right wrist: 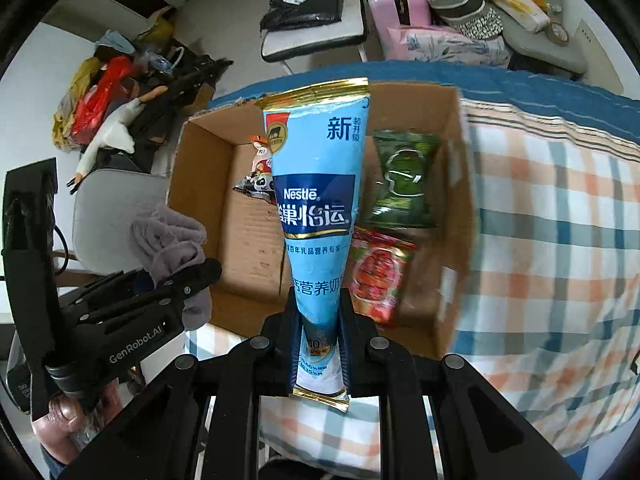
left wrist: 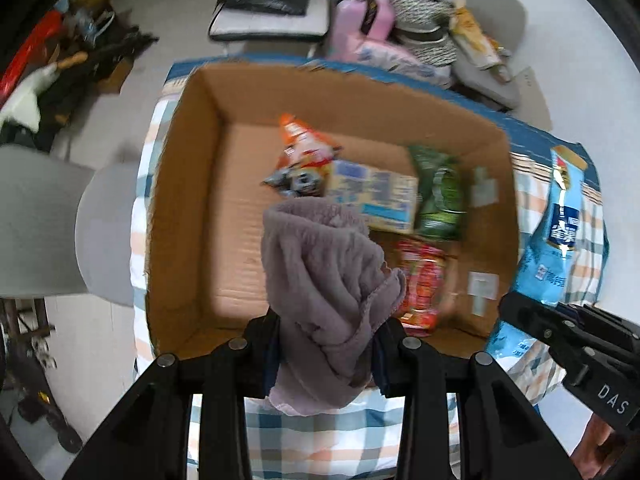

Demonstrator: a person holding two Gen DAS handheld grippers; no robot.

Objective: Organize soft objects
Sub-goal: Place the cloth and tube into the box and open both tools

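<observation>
My left gripper (left wrist: 326, 344) is shut on a purple-grey towel (left wrist: 328, 280) and holds it over the near edge of an open cardboard box (left wrist: 192, 184). The towel also shows in the right wrist view (right wrist: 168, 240). My right gripper (right wrist: 320, 320) is shut on a blue Nestle milk-powder bag (right wrist: 320, 184), held upright over the box's near edge (right wrist: 240, 320). In the box lie a green packet (left wrist: 440, 196), a red packet (left wrist: 422, 288), an orange packet (left wrist: 304, 148) and a pale carton (left wrist: 376, 196).
The box sits on a checked cloth (right wrist: 560, 240). A grey chair (left wrist: 48, 224) stands to the left. Beyond the bed are a pink suitcase (right wrist: 396, 4), bags and a white chair with a black bag (right wrist: 308, 4). Clutter and a toy goose (right wrist: 116, 132) lie at the left.
</observation>
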